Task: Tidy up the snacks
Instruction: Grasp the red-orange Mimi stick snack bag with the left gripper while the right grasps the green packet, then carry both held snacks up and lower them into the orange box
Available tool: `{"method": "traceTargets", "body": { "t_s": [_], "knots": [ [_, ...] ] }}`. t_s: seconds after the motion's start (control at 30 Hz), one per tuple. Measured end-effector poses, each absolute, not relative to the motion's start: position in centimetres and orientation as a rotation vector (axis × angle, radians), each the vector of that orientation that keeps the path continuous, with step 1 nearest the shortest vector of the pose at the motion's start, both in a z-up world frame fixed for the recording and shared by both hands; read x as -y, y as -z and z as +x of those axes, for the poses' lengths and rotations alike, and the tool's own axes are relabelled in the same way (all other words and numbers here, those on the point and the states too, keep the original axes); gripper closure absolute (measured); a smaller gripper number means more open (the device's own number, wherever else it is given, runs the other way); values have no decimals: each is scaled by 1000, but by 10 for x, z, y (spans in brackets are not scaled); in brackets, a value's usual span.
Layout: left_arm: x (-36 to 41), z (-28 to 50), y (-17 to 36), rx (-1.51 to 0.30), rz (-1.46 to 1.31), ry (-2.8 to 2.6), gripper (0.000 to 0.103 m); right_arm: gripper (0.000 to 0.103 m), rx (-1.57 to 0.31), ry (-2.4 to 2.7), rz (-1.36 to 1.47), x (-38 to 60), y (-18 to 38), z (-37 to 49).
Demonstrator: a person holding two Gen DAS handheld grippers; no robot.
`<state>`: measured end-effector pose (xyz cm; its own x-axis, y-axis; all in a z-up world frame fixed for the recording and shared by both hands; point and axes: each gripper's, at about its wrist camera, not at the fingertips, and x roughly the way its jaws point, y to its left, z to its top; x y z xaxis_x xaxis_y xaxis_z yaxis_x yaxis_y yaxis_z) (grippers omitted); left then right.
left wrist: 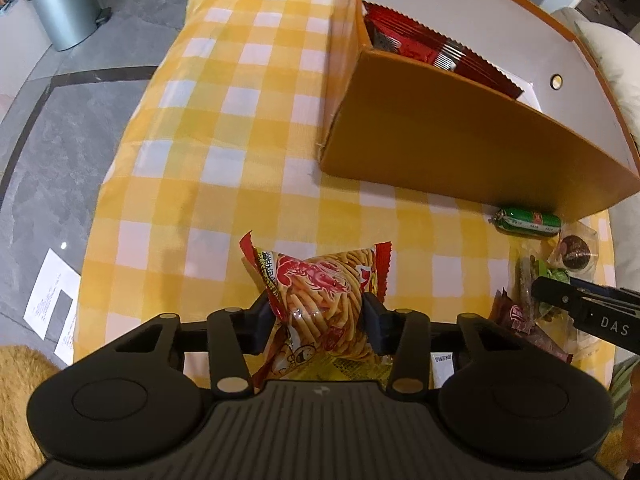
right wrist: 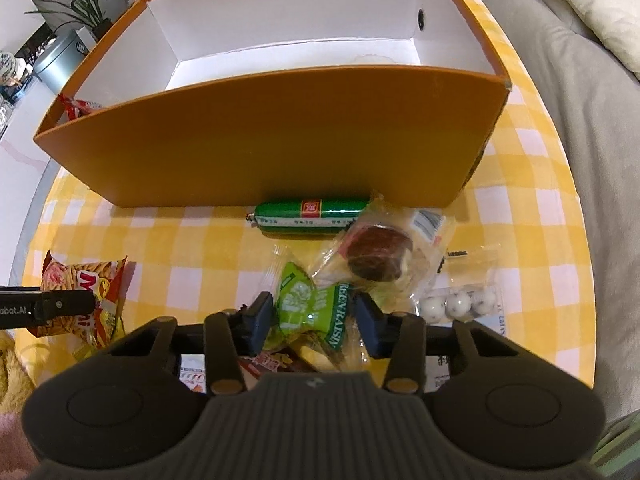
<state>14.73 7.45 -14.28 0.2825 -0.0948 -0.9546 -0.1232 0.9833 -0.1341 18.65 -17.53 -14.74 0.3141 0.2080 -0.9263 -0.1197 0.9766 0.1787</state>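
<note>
We are at the pick-up step: the left claw (left wrist: 320, 316) pinches the red-and-yellow shrimp-stick bag (left wrist: 320, 284) on the yellow-checked counter (left wrist: 224, 160); the right claw (right wrist: 314, 316) clamps the green raisin packet (right wrist: 308, 304). Next, lift both toward the orange cardboard box (right wrist: 280, 136) at twelve o'clock.

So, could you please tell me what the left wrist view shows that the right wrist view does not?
Only the left wrist view: the red packets filling the box's end compartment, and papers on the floor.

Only the right wrist view: the box's empty white compartment, a bag of white speckled candy balls, and the right tool closed on the green raisin packet.

Both: the orange box, green sausage, shrimp-stick bag, checkered cloth.
</note>
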Motion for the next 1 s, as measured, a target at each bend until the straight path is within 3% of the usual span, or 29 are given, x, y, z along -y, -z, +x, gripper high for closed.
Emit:
{"method": "traceTargets", "body": {
  "t_s": [0.17,1.0],
  "knots": [
    [-76,142,134,-1256,-203,-26,52,67,-1227,-222,88,178,143,185],
    [-53,115,31,-1002,-127,75,52,69,-1052,-316,128,179,42,143]
  ]
}}
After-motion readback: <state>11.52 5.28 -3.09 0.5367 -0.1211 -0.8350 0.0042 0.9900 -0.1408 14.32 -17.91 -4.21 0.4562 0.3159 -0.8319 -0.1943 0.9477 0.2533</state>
